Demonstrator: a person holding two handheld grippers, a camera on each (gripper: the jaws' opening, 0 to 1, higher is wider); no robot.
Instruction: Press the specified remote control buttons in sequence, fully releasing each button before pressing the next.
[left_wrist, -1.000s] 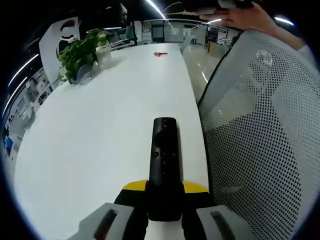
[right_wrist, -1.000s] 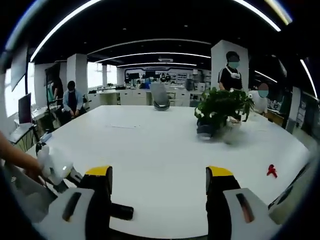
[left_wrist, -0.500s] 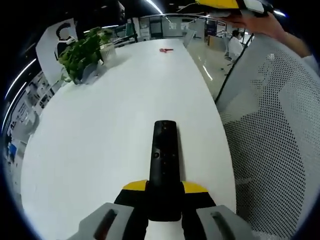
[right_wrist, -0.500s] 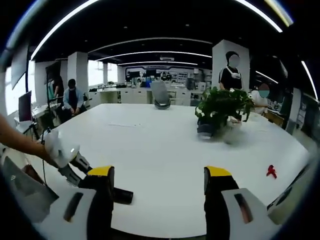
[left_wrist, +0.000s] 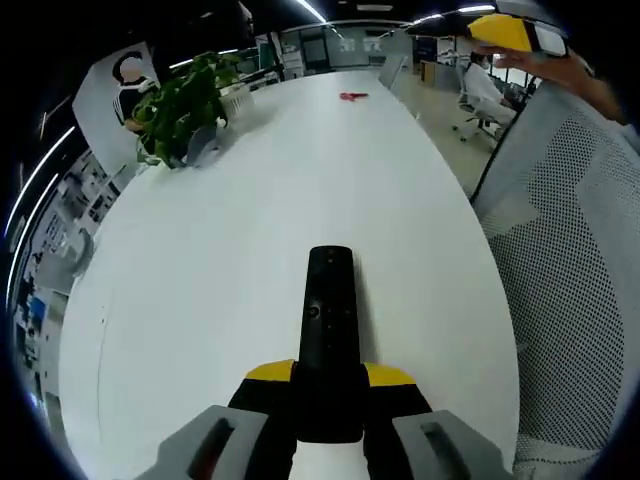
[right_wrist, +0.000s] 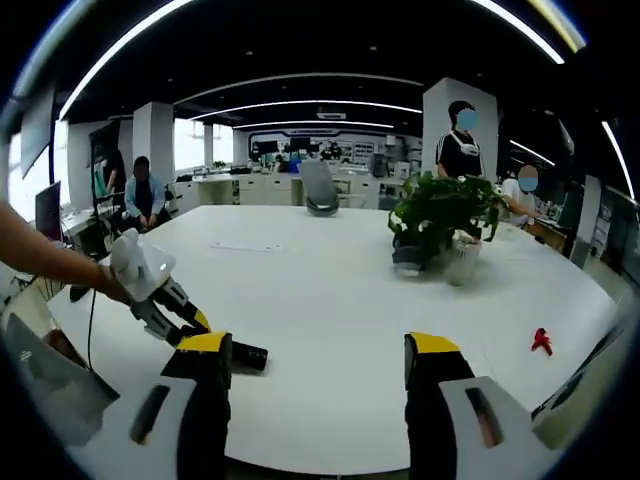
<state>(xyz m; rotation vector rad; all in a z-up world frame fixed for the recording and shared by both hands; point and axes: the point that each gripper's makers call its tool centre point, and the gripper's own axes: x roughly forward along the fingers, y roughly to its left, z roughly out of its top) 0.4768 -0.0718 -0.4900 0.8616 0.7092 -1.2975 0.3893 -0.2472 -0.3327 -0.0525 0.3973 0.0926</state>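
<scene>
Lifted higher, left tool (left_wrist: 330, 395) grips remote (left_wrist: 329, 330); right tool (right_wrist: 318, 372) wide, plant (right_wrist: 443, 222) beyond.

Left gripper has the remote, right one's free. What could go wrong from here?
The left gripper clamps only the near end of the remote, so a press further out might tip or slip it. The right gripper hangs open, jaws wide; it probably needs closing to hit one button. The table edge is close on one side.

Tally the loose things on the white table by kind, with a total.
Black slim remote control, clamped in the left tool: 1
Green leafy potted plant: 1
Small red object, kind unclear: 1
Flat white sheet: 1
Total: 4
</scene>
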